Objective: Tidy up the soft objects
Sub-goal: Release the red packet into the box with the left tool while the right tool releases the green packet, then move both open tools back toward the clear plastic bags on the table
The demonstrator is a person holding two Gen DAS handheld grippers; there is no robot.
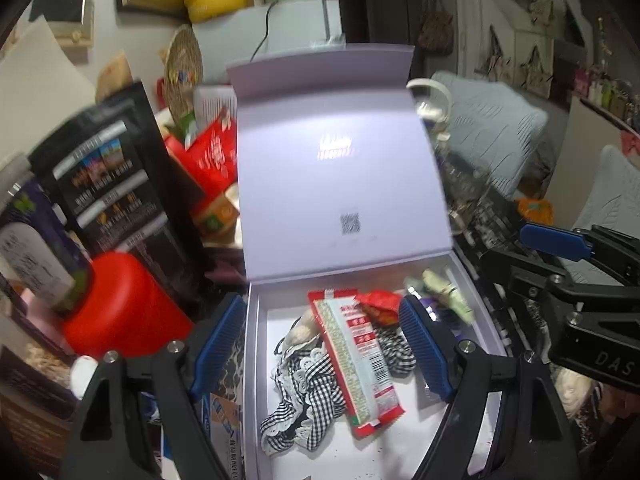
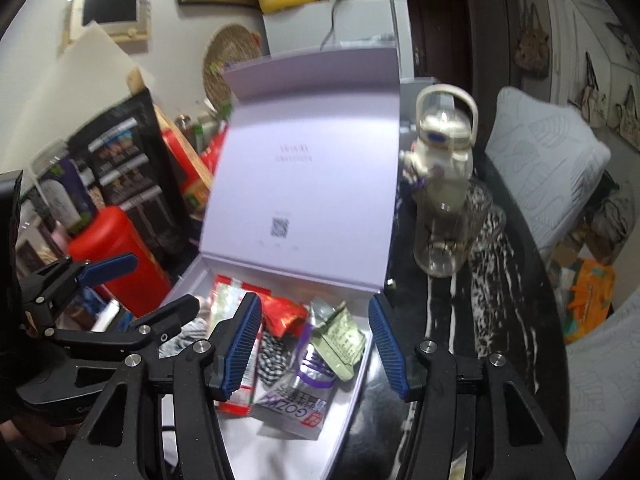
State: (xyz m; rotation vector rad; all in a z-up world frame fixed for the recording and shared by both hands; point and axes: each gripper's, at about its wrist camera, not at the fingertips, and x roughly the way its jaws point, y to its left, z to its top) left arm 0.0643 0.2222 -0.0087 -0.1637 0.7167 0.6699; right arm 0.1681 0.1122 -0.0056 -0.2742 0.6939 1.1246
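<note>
A pale lilac box [image 1: 253,360] stands open, its lid [image 1: 340,168] upright behind it. Inside lie a black-and-white gingham cloth [image 1: 304,408], a long red-and-white packet [image 1: 354,364], a red wrapper [image 1: 380,306] and a pale green packet [image 1: 444,292]. My left gripper [image 1: 324,350] is open and empty, hovering over the box's left side. My right gripper [image 2: 316,344] is open and empty above the box's right side [image 2: 356,376], over the green packet [image 2: 340,340] and a silver-purple pouch [image 2: 296,404]. Each gripper shows in the other's view, at the edge.
A red container [image 1: 124,304], a black bag [image 1: 116,176] and red packets [image 1: 212,152] crowd the left. A clear bottle with a white lid [image 2: 442,184] stands right of the box on the dark marbled table [image 2: 500,288]. Grey cushions [image 2: 552,168] lie beyond.
</note>
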